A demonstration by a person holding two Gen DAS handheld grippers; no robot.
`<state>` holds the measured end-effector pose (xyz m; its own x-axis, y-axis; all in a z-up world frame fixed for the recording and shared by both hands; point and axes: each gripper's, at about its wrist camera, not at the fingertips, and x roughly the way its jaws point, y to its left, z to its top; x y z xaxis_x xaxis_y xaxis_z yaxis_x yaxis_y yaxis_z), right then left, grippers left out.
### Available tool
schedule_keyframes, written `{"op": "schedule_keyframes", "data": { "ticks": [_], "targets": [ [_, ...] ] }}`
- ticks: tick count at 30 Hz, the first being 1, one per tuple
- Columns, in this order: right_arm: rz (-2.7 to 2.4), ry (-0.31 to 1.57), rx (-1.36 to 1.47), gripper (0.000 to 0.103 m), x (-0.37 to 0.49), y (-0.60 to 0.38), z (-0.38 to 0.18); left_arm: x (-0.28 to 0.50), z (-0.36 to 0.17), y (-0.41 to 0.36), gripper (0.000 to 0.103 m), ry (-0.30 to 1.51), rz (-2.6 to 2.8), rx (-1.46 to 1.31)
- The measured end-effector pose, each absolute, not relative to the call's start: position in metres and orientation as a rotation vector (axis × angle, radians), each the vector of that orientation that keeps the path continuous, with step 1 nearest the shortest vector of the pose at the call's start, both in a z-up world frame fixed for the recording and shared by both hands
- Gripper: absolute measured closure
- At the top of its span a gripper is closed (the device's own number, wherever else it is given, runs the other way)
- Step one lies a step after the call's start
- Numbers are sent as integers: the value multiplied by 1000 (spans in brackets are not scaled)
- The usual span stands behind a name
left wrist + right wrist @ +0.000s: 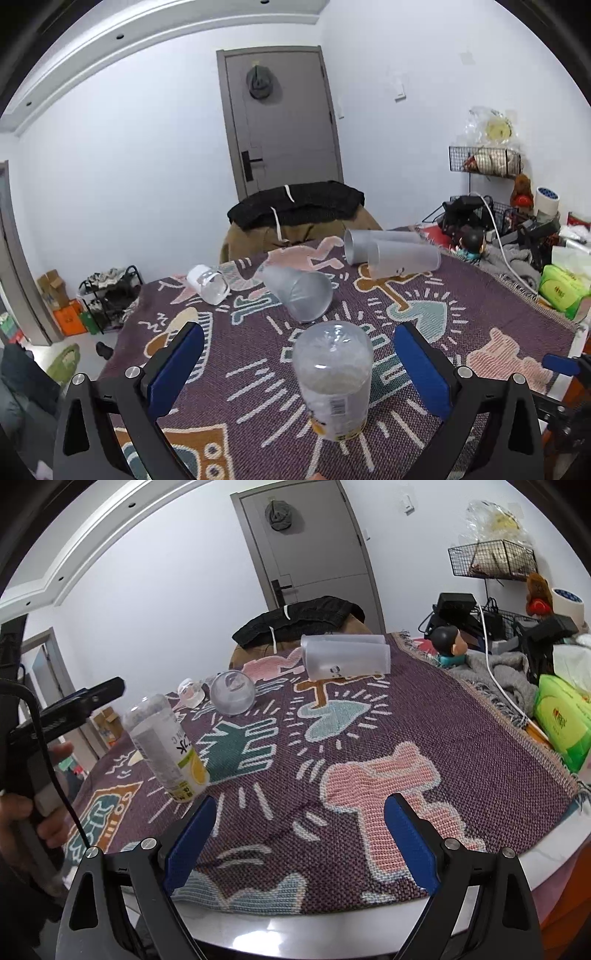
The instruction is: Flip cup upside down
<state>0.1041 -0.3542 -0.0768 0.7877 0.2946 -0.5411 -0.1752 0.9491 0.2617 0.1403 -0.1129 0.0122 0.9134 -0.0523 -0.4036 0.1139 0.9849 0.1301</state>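
- The cup [332, 380] is already standing upside down on the surface [461, 306], at 6 o'clock between your left gripper's [299, 365] spread fingers.
- Your right gripper [301, 840] is idling open and empty, keeping clear at 4 o'clock.

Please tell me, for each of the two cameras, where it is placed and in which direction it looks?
Left wrist: sits on the open left gripper, looking across the patterned cloth at the upside-down bottle cup; only its fingers show.
Right wrist: sits on the open right gripper at the table's near edge; the person's left hand shows.
Shared: bottle cup, lying frosted cups, grey door.
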Motion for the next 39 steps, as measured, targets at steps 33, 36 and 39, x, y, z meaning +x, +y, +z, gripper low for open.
{"op": "schedule_keyframes", "data": {
  "ticks": [33,36,39],
  "targets": [
    [344,590,74,0,77,-298,-48,40,0,4,0,375,13,10],
    [349,590,70,0,73,-296,-50,31,-3,8,0,372,25,-5],
    [355,581,56,0,68,-292,-51,21,-7,10,0,365,38,-37]
  ]
}}
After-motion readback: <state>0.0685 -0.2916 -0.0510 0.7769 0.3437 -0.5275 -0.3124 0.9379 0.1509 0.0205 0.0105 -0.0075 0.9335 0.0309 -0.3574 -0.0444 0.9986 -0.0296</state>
